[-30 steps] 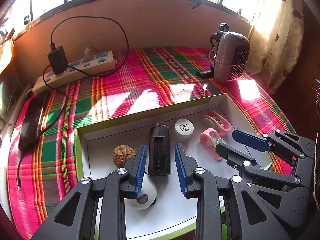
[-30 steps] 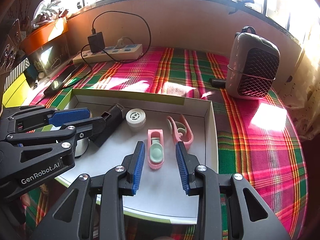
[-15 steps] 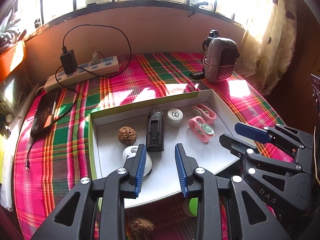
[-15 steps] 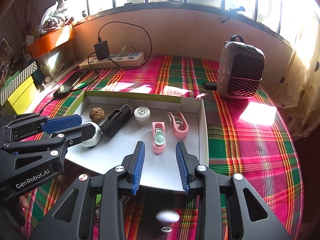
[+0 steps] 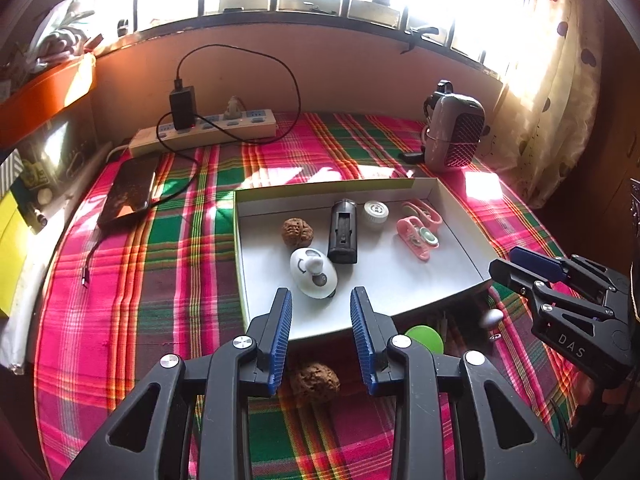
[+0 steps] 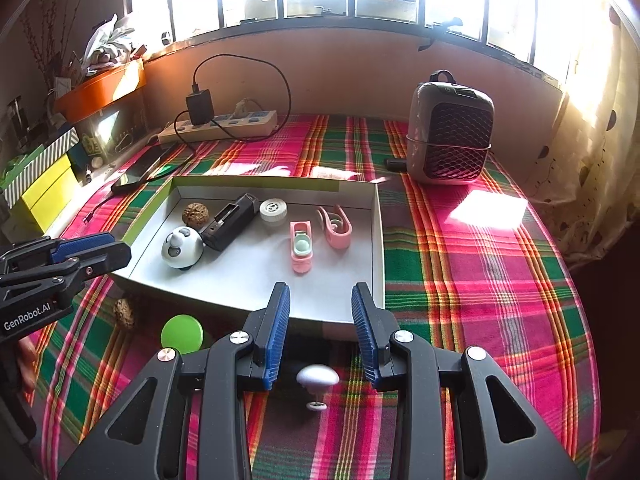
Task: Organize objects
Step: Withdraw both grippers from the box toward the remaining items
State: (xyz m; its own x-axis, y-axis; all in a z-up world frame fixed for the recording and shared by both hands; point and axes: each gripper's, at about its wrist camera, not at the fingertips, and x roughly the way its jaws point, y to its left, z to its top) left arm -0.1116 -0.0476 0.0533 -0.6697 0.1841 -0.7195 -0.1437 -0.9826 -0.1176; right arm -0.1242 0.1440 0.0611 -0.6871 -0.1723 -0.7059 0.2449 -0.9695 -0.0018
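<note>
A white tray (image 5: pixel 460 216) on the plaid cloth holds a walnut (image 5: pixel 297 232), a black holder (image 5: pixel 343 232), a white cap (image 5: pixel 375 212), two pink clips (image 5: pixel 416 236) and a white panda toy (image 5: pixel 314 268). My left gripper (image 5: pixel 320 294) hovers at the tray's near edge, its jaws opening with nothing between them. My right gripper (image 6: pixel 321 288) is open and empty over the near rim (image 6: pixel 378 240). On the cloth in front of the tray lie a second walnut (image 5: pixel 315 382), a green disc (image 6: pixel 182 334) and a white knob (image 6: pixel 317 378).
A power strip (image 5: pixel 208 130) with a black charger and cable runs along the back wall. A phone (image 5: pixel 128 192) lies at the left and a small heater (image 6: pixel 450 132) stands at the back right. Boxes (image 6: pixel 44 184) line the left edge and a curtain hangs at the right.
Both grippers have drawn back from over the tray toward its near edge. The panda toy, earlier beside the left finger, now lies free in the tray. The loose walnut, green disc and knob came into view.
</note>
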